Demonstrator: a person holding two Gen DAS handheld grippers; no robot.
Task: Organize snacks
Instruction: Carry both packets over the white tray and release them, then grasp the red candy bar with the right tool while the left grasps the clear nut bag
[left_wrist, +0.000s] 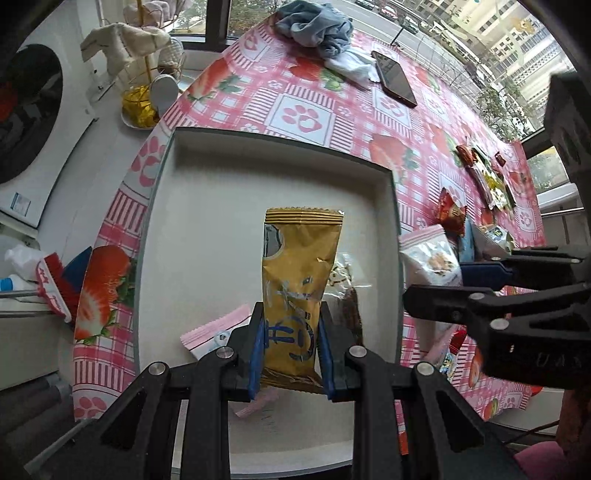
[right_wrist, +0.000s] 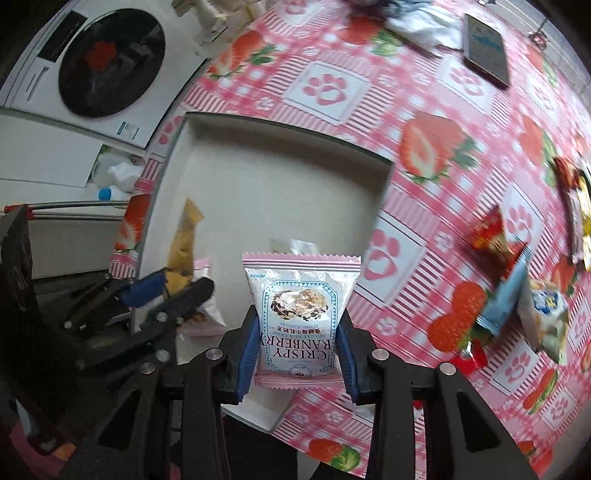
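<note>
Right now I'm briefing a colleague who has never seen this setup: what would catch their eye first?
Most striking is the gold snack packet clamped in the left tool above the shallow white tray. Next is the pink-edged cranberry crisp packet gripped by the right tool at the tray's near edge. Beneath everything lies the loud pink strawberry-and-paw tablecloth, with more snacks scattered to the right.
</note>
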